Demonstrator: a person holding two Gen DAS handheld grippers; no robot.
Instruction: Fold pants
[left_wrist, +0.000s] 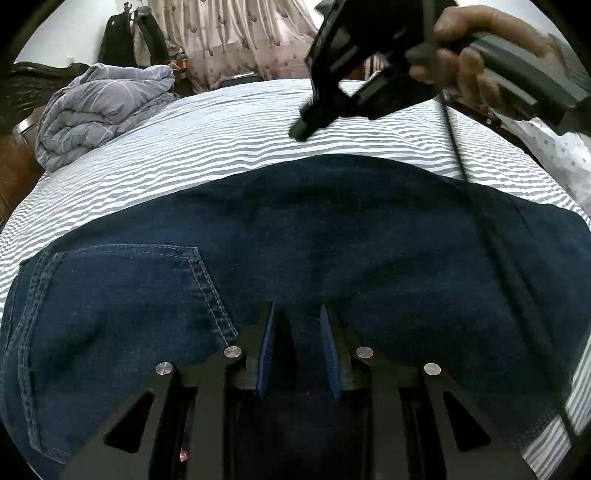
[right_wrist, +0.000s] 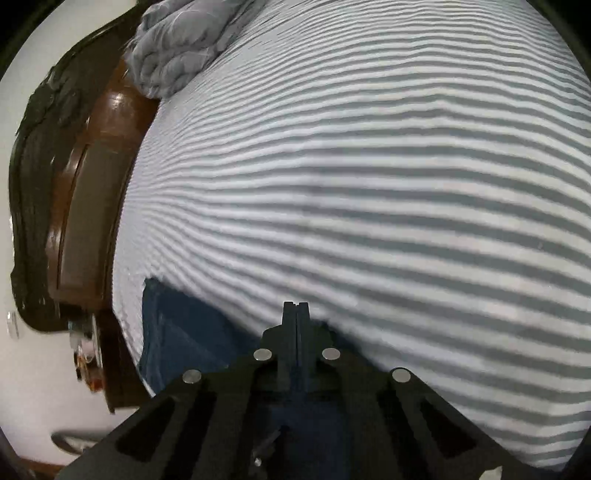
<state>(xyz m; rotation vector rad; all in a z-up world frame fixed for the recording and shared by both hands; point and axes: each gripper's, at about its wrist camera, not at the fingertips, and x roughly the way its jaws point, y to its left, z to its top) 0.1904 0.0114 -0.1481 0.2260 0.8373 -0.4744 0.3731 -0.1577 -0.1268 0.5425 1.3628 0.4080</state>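
Dark blue jeans (left_wrist: 295, 240) lie folded flat on the striped bed sheet (left_wrist: 221, 133), a back pocket (left_wrist: 122, 291) at the left. My left gripper (left_wrist: 298, 314) hovers low over the near edge of the jeans, its blue-padded fingers (left_wrist: 267, 343) apart and empty. My right gripper (left_wrist: 304, 127) is held by a hand above the sheet beyond the jeans, its fingers together. In the right wrist view the right gripper (right_wrist: 296, 306) is shut with nothing between its fingers, and a part of the jeans (right_wrist: 184, 332) shows below left.
A folded grey quilt (left_wrist: 99, 110) lies at the far left of the bed, also in the right wrist view (right_wrist: 177, 48). A brown wooden headboard (right_wrist: 92, 206) runs along the left. Curtains (left_wrist: 229, 37) and hanging clothes stand behind. A black cable (left_wrist: 480, 206) crosses the jeans.
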